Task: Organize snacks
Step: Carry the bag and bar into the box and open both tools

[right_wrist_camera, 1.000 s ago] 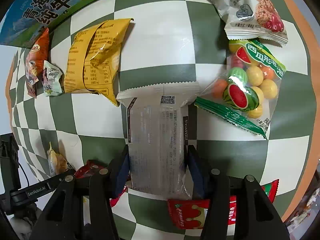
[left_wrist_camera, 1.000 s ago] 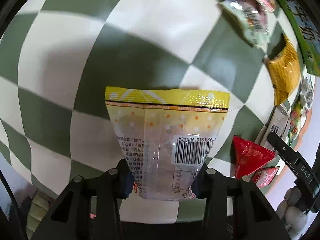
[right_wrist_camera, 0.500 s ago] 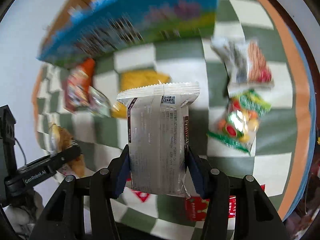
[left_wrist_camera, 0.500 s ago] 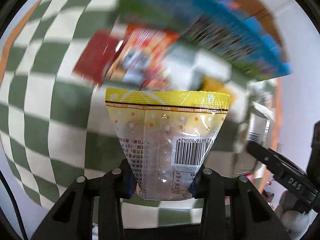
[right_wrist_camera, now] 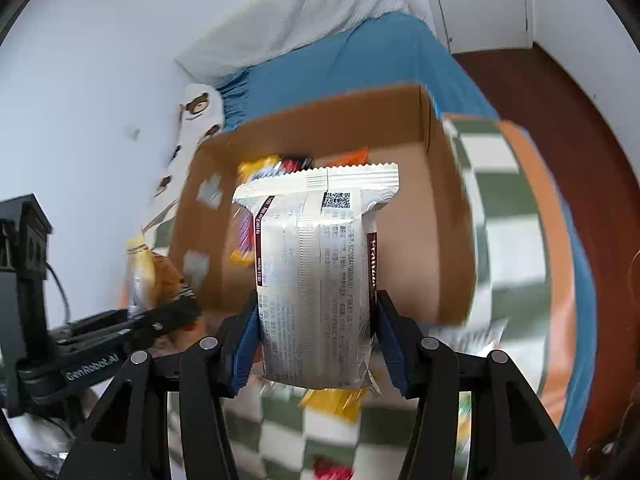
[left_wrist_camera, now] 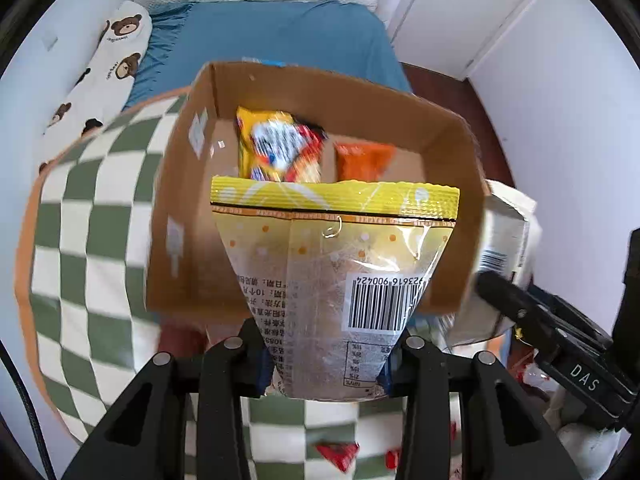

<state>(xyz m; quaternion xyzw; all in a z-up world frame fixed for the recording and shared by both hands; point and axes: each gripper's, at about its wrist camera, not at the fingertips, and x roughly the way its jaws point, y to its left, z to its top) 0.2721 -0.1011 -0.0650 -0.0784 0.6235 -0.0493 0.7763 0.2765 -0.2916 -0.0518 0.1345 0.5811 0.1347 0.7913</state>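
Observation:
My left gripper (left_wrist_camera: 326, 364) is shut on a yellow-topped clear snack bag (left_wrist_camera: 332, 264) with a barcode, held up in front of an open cardboard box (left_wrist_camera: 176, 184). The box holds a yellow packet (left_wrist_camera: 276, 146) and an orange packet (left_wrist_camera: 362, 160). My right gripper (right_wrist_camera: 316, 344) is shut on a silver-white snack pack (right_wrist_camera: 316, 280), held up before the same box (right_wrist_camera: 448, 240). The left gripper also shows in the right wrist view (right_wrist_camera: 120, 332), at the left; the right gripper shows in the left wrist view (left_wrist_camera: 552, 328), at the right.
The box stands on a green-and-white checked tablecloth (left_wrist_camera: 76, 248) with an orange edge. Red packets (left_wrist_camera: 336, 452) and other snacks (right_wrist_camera: 336, 404) lie on the cloth below the grippers. A blue bed (left_wrist_camera: 276, 36) and a bear-print pillow (left_wrist_camera: 100, 68) lie beyond the table.
Both grippers have lifted from above the tablecloth and swung up to face the open cardboard box, each still holding its packet. The view is slightly motion-blurred.

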